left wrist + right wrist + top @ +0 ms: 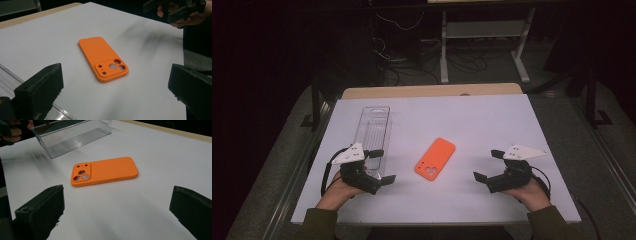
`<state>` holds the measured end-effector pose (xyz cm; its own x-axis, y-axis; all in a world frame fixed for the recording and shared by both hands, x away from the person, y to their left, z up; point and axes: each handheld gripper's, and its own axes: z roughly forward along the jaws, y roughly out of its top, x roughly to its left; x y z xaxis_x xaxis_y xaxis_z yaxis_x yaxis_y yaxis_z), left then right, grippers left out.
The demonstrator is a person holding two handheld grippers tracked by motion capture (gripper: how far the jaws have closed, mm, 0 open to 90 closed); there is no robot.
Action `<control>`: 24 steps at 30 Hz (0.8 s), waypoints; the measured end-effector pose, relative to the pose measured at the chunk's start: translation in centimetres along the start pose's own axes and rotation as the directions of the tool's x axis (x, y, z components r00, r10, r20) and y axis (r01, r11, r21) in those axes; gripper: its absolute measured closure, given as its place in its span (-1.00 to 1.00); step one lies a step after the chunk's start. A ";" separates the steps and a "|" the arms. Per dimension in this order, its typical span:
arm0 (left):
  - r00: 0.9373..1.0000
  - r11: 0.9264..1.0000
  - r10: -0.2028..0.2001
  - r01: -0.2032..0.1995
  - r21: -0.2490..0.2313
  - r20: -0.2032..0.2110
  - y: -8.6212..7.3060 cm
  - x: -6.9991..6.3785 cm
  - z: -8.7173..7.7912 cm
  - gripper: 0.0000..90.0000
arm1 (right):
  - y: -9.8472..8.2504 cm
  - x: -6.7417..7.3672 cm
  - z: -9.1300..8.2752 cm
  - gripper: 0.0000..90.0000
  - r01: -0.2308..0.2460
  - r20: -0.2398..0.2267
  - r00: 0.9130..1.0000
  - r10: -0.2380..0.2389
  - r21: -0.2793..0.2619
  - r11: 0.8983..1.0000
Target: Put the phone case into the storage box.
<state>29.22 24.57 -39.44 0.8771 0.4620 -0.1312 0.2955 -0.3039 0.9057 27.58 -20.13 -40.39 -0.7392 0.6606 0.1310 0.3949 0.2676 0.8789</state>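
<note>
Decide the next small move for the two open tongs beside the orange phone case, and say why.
Probably ease the right tongs toward the phone case to take it by its edges. The case lies flat and untouched between both open tongs, while the left tongs sit at the near end of the clear tray, so the right has the freer path.

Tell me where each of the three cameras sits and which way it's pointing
High view: above the person's side of the white table, looking forward and down; both hands come in from the bottom, holding the left gripper and right gripper.
Left gripper view: rides on the left gripper, looking between its open jaws across the table at the orange phone case; the right gripper shows far off.
Right gripper view: rides on the right gripper, facing the case and the clear plastic tray.
Shared: all three show the orange phone case.
</note>
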 end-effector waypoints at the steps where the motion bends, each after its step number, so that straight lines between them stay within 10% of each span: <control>1: 1.000 1.000 0.000 0.000 0.000 0.000 0.0 0.0 0.0 -1.00 | 0.0 0.1 0.0 -1.00 0.005 -0.001 1.000 -0.005 0.005 1.000; 24: 1.000 1.000 -0.021 0.021 -0.006 -0.001 0.6 0.0 0.1 -1.00 | -0.4 0.2 0.3 -1.00 0.008 -0.009 1.000 -0.008 0.026 1.000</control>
<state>29.44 24.33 -38.98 0.8704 0.4693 -0.1492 0.3110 -0.2890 0.9054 27.44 -19.91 -40.80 -0.7471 0.6523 0.1279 0.4028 0.2913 0.8677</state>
